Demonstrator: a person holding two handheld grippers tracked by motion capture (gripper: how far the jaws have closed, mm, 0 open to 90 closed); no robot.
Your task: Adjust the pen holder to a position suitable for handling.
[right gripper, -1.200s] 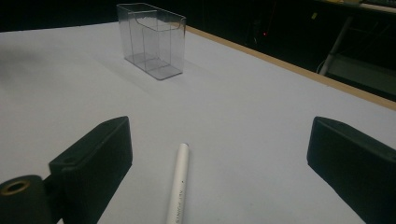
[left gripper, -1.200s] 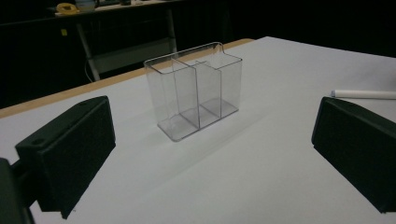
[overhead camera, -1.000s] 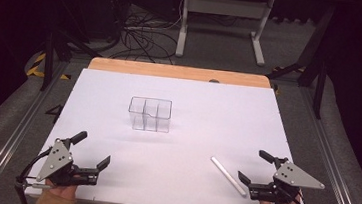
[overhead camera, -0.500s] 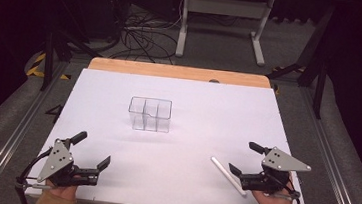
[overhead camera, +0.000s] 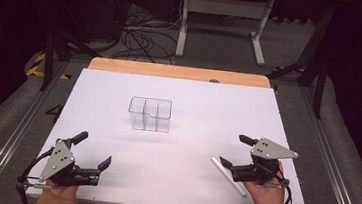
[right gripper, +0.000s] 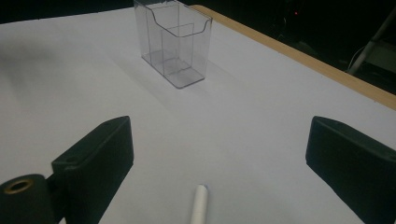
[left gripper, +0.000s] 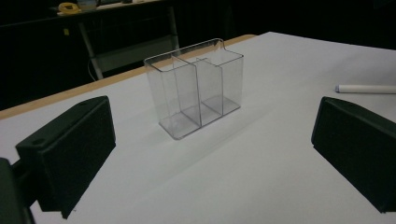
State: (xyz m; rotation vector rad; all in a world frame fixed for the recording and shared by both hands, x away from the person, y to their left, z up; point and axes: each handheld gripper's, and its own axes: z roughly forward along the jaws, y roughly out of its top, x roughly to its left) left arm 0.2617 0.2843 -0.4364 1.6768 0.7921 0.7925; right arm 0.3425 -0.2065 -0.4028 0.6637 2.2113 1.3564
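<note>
On the near right of the white worktop [overhead camera: 179, 97] lies a white pen [overhead camera: 228, 176], flat and slanting, its far tip just beside my right hand-held gripper [overhead camera: 234, 151]; that gripper is spread wide, holding nothing, and in its own view the pen's [right gripper: 200, 205] rounded end pokes up between the two black jaws, a little nearer the left one; my left hand-held gripper [overhead camera: 94, 150] sits at the near left corner, likewise spread and empty, well apart from the pen; the clear plastic organiser [overhead camera: 150, 114] stands upright in the middle of the worktop, its compartments empty as far as I can see.

I judge the step in hand to be picking up the pen, most likely to drop it into the organiser; to do it well I should bring my right jaws down so they straddle the barrel across its width, not along it, and aim behind the tip, toward the middle, so it doesn't swing when lifted; the pen is thin, round and lying on a smooth sheet, so it could roll or skid if one jaw touches first; I should lower until both tips nearly graze the sheet, then close evenly.
</note>
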